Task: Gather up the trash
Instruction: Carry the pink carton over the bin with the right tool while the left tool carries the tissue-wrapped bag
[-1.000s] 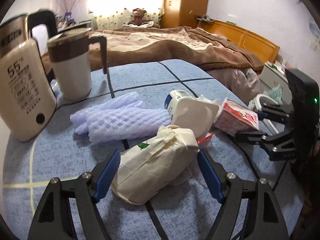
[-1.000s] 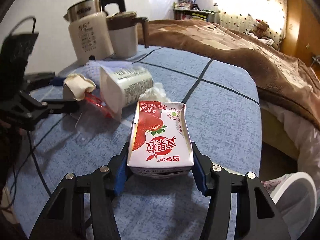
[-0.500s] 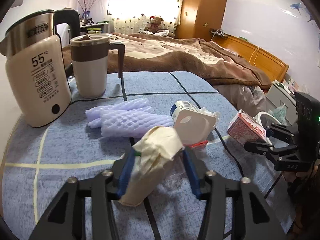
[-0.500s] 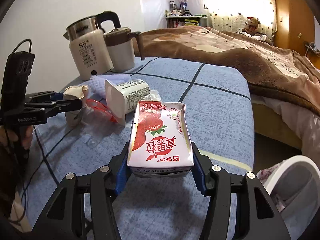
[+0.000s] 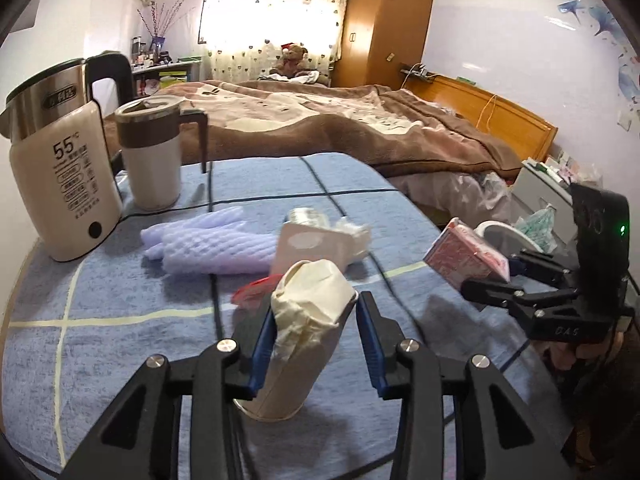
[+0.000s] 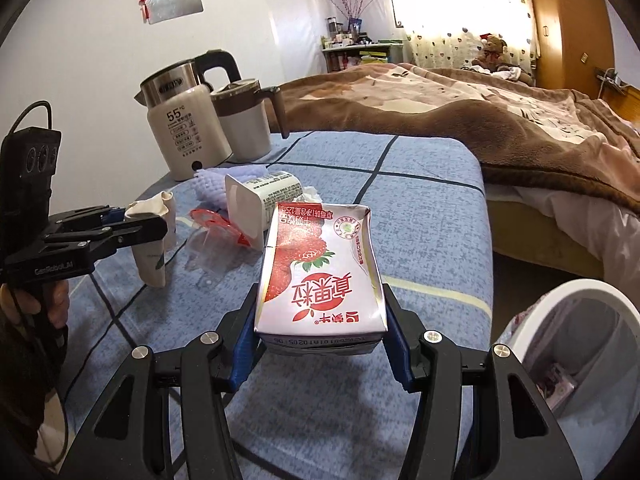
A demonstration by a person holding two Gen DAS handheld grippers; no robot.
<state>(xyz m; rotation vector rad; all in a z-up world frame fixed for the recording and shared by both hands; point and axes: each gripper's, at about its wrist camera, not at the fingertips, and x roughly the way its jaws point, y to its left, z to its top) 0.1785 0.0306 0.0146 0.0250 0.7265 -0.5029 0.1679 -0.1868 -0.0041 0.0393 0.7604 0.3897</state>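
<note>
— Between the left hand-held gripper (image 5: pixel 316 344) pads? Crumpled cream paper cup (image 5: pixel 304 340), pinched, tilted, lifted.

— And the right hand-held gripper (image 6: pixel 320 332)? Clamped on a dented strawberry milk carton (image 6: pixel 320 276), top torn open.

— Ahead of both? Toppled yogurt cup (image 6: pixel 260 200), red-rimmed clear lid (image 6: pixel 216 228), lavender foam netting (image 5: pixel 212 244), lying on the worktop.

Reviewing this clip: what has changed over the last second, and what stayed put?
The left gripper closed on the crumpled paper cup, which lay on its side between open fingers, and raised it upright off the blue cloth. The right gripper stays clamped on the strawberry milk carton, now lifted higher, near the white bin. Yogurt cup, foam net, kettle and mug stayed put.
</note>
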